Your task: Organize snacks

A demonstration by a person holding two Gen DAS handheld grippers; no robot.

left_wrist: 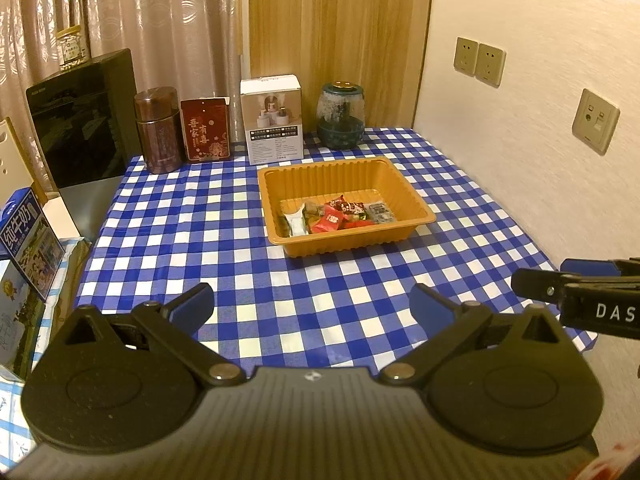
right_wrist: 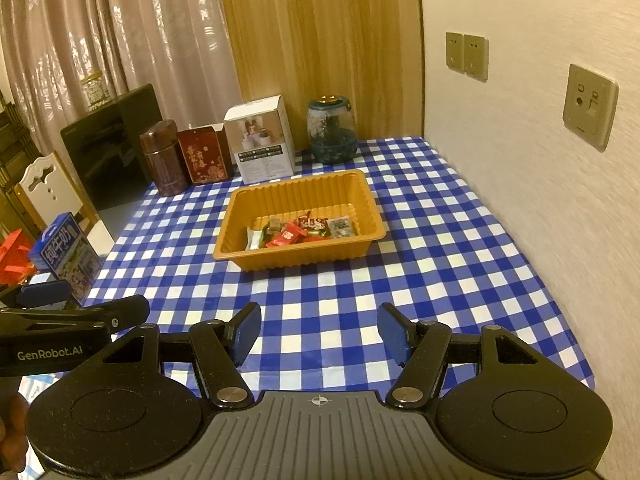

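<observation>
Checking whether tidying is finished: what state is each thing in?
left gripper: open, empty.
right gripper: open, empty.
orange tray: upright, holding snacks.
snacks: piled along the tray's near side.
glass jar: lid on.
brown canister: closed, upright.
white box: upright.

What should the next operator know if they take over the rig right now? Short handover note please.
Left gripper: open, empty, hovering over the blue-and-white checked tablecloth.
Right gripper: open, empty, beside it.
Wrapped snacks: all visible ones lie piled in the orange ribbed plastic tray at mid-table.
Done: no loose snacks show on the cloth.
Left: seemingly nothing to collect; tidy the pile if wanted.
</observation>
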